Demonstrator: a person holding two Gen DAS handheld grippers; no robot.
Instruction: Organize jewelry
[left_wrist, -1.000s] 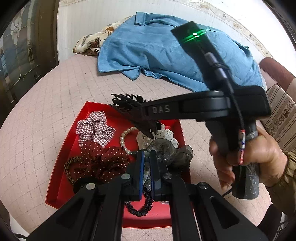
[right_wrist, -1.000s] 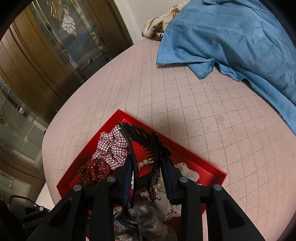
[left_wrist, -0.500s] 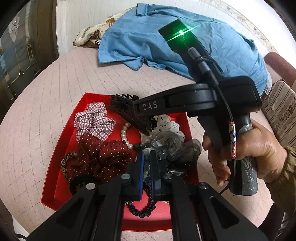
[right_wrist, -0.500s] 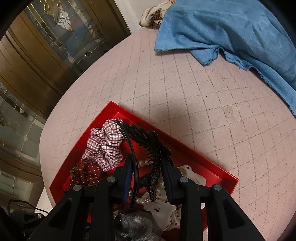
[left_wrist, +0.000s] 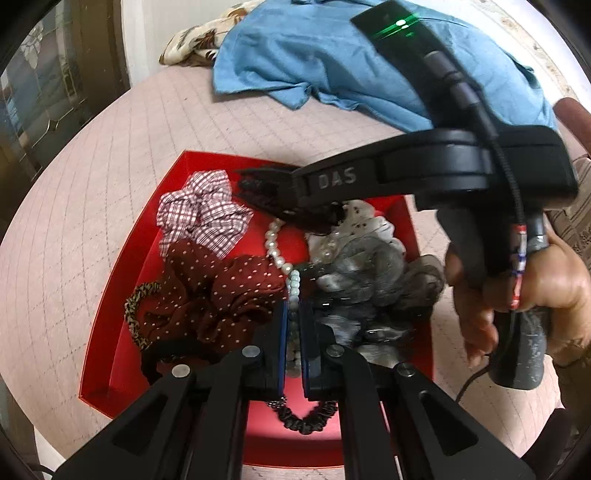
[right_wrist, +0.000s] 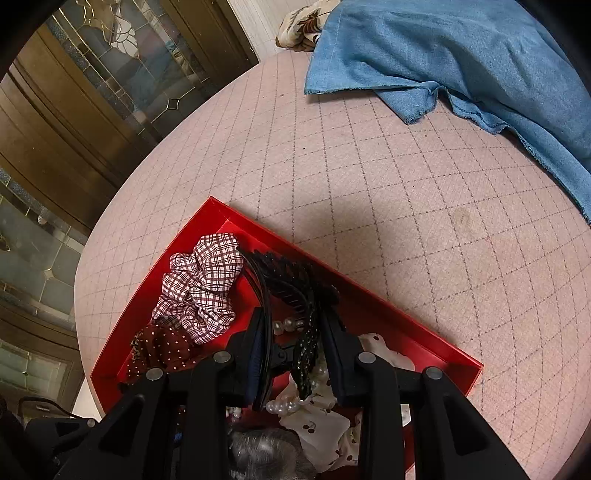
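A red tray on the pink quilted surface holds a plaid scrunchie, a dark red dotted scrunchie, a grey sheer one, a white cherry-print one and a black hair tie. A pearl strand runs down between the fingers of my left gripper, which is shut on it low over the tray's middle. My right gripper is shut on a black claw hair clip just above the tray's far side.
A blue shirt and a floral cloth lie beyond the tray. Wooden doors with leaded glass stand past the surface's left edge. A person's hand grips the right gripper's handle near a striped cushion.
Both grippers have sunk closer to the tray, which now looks larger. The clip has come down to just above the tray's far part. Both grips are unchanged.
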